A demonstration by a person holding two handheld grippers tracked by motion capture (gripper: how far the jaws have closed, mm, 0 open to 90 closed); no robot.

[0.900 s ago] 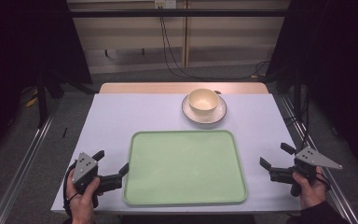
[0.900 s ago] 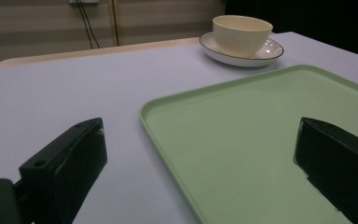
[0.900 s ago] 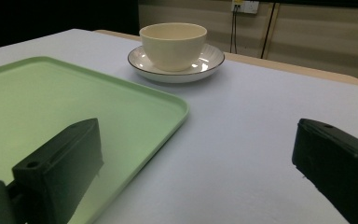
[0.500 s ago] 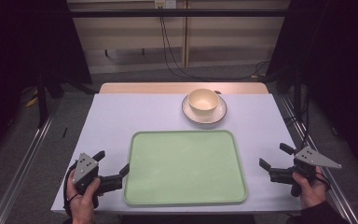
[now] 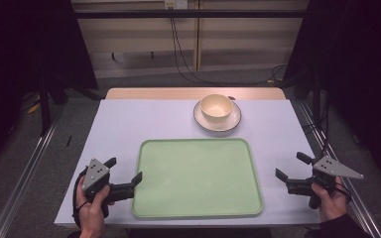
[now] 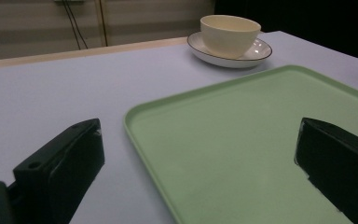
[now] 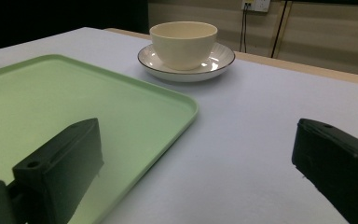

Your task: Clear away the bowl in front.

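Observation:
A pale green tray lies bare on the white table near its front edge. Behind it a cream bowl sits in a white saucer with a dark rim. My left gripper is open at the tray's left edge, held in a hand. My right gripper is open off the tray's right edge, over bare table. In the left gripper view the open jaws frame the tray, with the bowl beyond. The right gripper view has the tray's corner and the bowl ahead.
A wooden strip borders the table's far edge. Metal rails run along the floor on both sides. Cables hang down the back wall. Bare table surface lies left of the bowl and on either side of the tray.

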